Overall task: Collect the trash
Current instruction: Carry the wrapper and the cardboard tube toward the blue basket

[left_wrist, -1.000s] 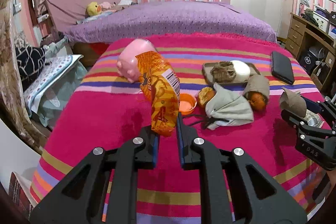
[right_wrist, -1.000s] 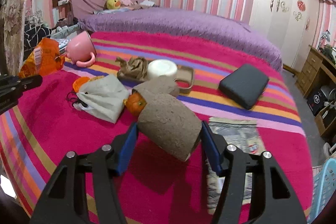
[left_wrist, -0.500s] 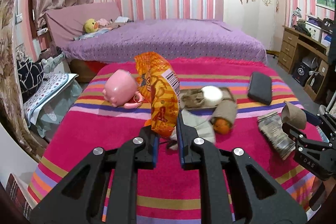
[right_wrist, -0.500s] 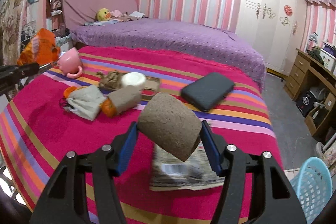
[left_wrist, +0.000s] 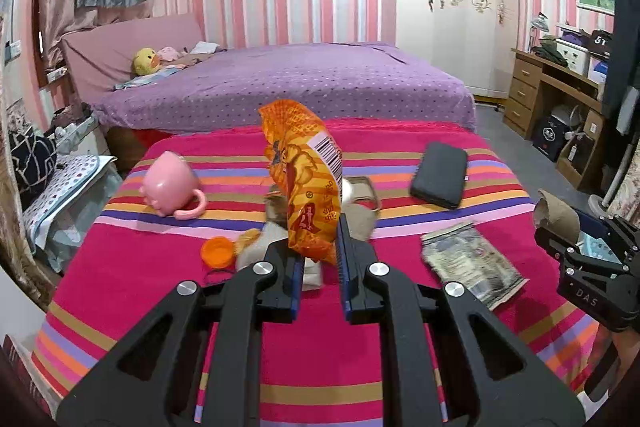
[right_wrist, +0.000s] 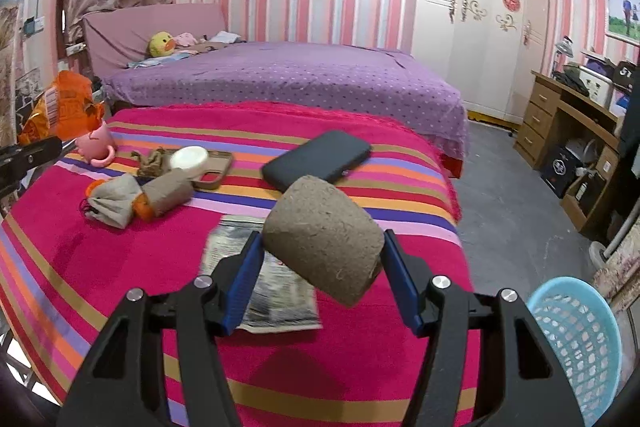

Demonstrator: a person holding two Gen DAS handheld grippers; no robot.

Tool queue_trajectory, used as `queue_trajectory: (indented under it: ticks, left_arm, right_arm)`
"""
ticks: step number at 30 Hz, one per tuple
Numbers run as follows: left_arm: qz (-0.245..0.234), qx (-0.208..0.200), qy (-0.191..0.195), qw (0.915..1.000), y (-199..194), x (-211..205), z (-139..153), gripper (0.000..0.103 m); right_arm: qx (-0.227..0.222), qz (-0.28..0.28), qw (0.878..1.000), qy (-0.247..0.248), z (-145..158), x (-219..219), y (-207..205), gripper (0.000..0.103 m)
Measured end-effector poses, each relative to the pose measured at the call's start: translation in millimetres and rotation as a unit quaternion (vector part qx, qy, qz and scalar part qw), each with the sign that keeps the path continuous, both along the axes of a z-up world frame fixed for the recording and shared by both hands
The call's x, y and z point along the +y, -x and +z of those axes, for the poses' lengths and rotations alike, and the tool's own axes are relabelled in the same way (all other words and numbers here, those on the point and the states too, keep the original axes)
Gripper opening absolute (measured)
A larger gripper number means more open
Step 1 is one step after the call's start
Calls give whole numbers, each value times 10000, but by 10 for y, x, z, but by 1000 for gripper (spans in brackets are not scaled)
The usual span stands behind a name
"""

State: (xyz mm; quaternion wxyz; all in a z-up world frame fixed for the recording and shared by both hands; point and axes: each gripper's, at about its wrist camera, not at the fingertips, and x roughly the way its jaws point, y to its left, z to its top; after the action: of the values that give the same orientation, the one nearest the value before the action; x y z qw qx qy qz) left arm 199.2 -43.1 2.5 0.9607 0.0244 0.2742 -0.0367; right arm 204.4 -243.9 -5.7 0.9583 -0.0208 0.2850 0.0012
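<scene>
Two grippers, left gripper (left_wrist: 318,259) pinching wrapper (left_wrist: 306,179), right gripper (right_wrist: 322,267) clasping tube (right_wrist: 324,239)

From my left wrist view the orange snack wrapper (left_wrist: 308,187) hides most of the tray (left_wrist: 366,189) behind it. My right view's edge cuts off the blue basket (right_wrist: 576,343), and the newspaper (right_wrist: 276,287) lies partly under the cardboard roll (right_wrist: 324,239).

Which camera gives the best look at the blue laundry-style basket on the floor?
The right wrist view: the blue basket sits at its lower right, beside the striped bed, its mesh wall clear. The left wrist view does not show it.
</scene>
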Motion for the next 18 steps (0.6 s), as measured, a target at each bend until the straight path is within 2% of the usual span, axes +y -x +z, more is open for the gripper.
queue_trajectory:
  ticks: [18]
  left_arm:
    - [-424,-39,-153,9990,72,-841,-20,13]
  right_arm:
    - [-30,-698,9975,-84,48,-1014,331,59]
